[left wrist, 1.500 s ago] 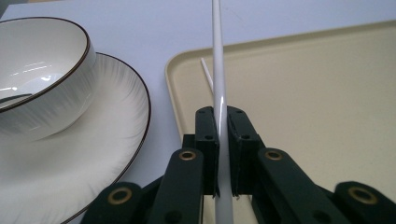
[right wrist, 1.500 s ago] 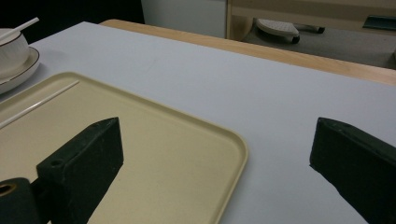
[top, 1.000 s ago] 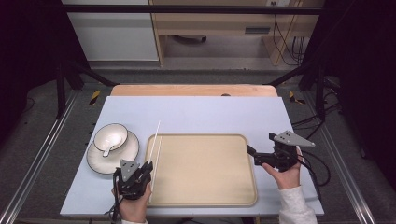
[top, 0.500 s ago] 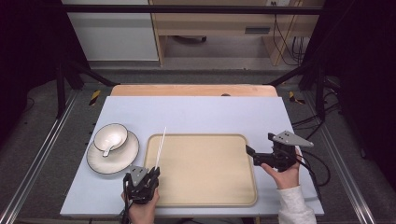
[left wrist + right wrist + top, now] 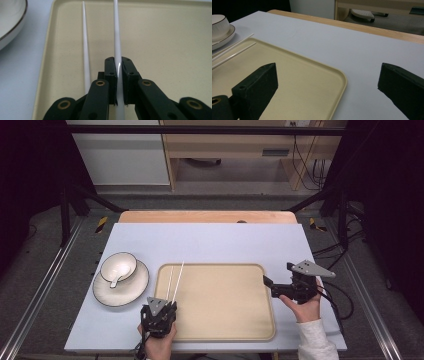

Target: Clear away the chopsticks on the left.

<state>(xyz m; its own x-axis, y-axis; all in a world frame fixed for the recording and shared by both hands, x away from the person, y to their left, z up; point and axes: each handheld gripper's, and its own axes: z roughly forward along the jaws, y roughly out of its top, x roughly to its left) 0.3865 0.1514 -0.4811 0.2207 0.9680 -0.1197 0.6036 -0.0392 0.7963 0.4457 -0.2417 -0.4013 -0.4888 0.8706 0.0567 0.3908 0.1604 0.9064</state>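
Left gripper point(image 5: 119, 82) clamped on chopsticks point(image 5: 116, 37), lowering them lengthwise into tray point(image 5: 175, 50); right gripper point(image 5: 327, 87) jaws apart, idle

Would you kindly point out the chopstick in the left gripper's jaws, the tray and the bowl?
clamped chopstick point(image 5: 116, 37): left gripper view, mid shaft above the jaws.
tray point(image 5: 215, 338): high view, near rim.
bowl point(image 5: 126, 261): high view, inner wall.
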